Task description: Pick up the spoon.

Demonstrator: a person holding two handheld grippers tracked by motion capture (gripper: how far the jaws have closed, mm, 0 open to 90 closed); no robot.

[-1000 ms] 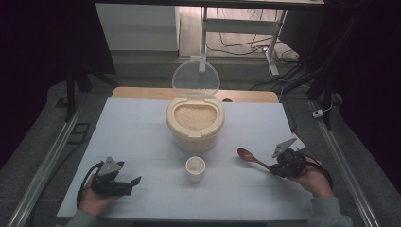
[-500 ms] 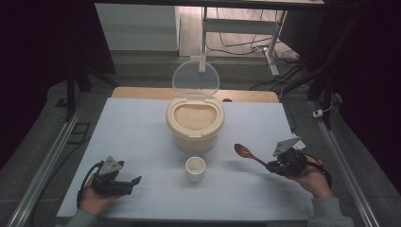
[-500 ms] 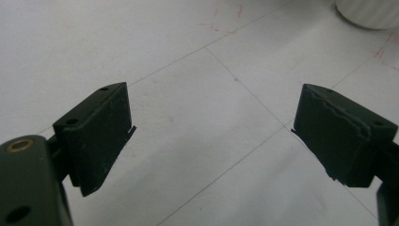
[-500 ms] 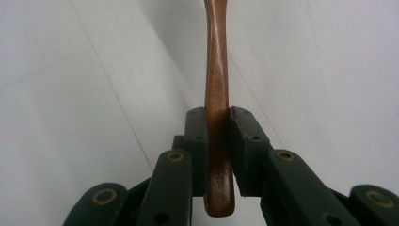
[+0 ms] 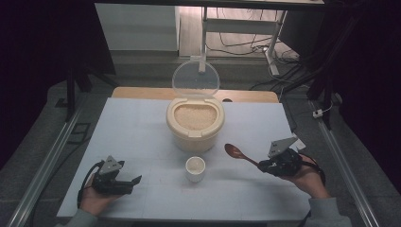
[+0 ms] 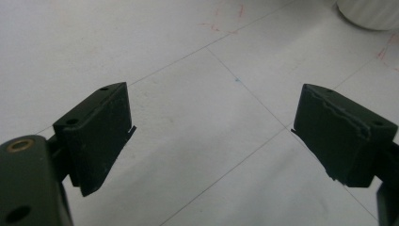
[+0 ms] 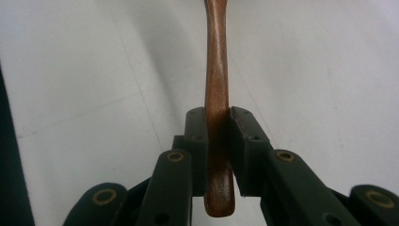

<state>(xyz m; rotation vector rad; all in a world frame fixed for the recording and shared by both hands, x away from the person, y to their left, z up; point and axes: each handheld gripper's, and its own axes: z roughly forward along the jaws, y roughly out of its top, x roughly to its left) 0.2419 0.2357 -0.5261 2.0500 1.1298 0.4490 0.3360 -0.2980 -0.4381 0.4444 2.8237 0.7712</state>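
Right gripper (image 7: pixel 217 123): flat black fingers (image 7: pixel 195 141) pinched tight on the smooth handle of a brown wooden spoon (image 7: pixel 217 84), oval bowl raised toward the tub. Left gripper (image 6: pixel 211 136): blocky matte fingers (image 6: pixel 96 136) spread wide, gripping nothing, low over the pale bench (image 5: pixel 142 127). Between them, a small round white cup (image 5: pixel 195 168); behind it, a cream plastic tub (image 5: pixel 195 125) of grainy rice under an upright clear round lid (image 5: pixel 195 80).

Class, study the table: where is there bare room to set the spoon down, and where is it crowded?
Bare patches: the wide stretch left of the rice container, above the left hand-held gripper; the near strip between the cup and the right hand-held gripper; the far right corner. Crowded: the centre, where container, cup and spoon cluster.
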